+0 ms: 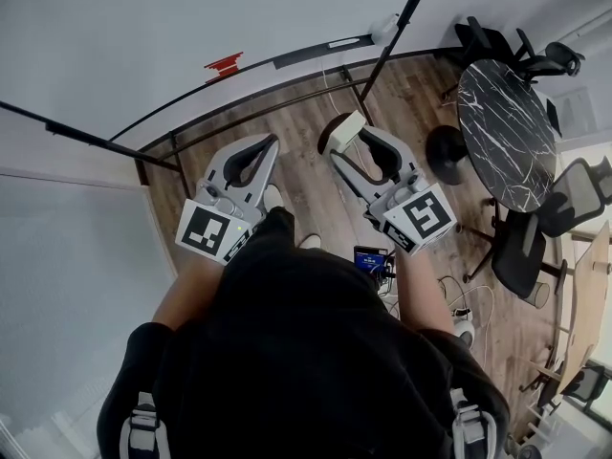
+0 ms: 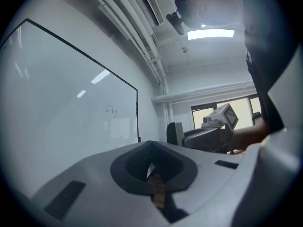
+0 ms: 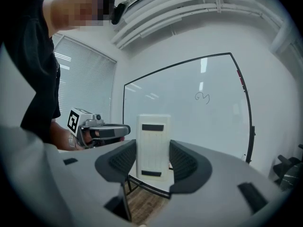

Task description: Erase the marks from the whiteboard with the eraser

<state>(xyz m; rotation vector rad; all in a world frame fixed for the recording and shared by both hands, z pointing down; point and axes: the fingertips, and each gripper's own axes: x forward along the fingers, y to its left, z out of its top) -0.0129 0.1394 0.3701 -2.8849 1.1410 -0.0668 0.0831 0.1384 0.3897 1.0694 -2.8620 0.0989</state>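
In an office with a wood-plank floor (image 1: 306, 185), a round dark marble-patterned table (image 1: 507, 132) and black office chairs (image 1: 574, 197), a person stands facing a large whiteboard (image 3: 189, 122) on a dark-framed stand, holding a two-jaw gripper in each hand. The right gripper (image 3: 153, 145) is clamped on a white rectangular eraser (image 3: 152, 138), which stands upright between the jaws with its long sides against the ribbed dark pads and its top rising above the jaw tips. The eraser is well short of the board and not touching it. A single small scribbled mark (image 3: 202, 97) shows on the whiteboard, beyond the right jaws and up to their right. In the left gripper view the same mark (image 2: 111, 110) lies ahead and up to the left of the jaws. The left gripper (image 2: 152, 145) has its jaws drawn together at the tips, with nothing held between them. From the head view the two grippers sit side by side, the left gripper (image 1: 271, 143) just beside the right gripper (image 1: 350, 142) and its eraser (image 1: 346, 127), both pointing toward the foot of the board.
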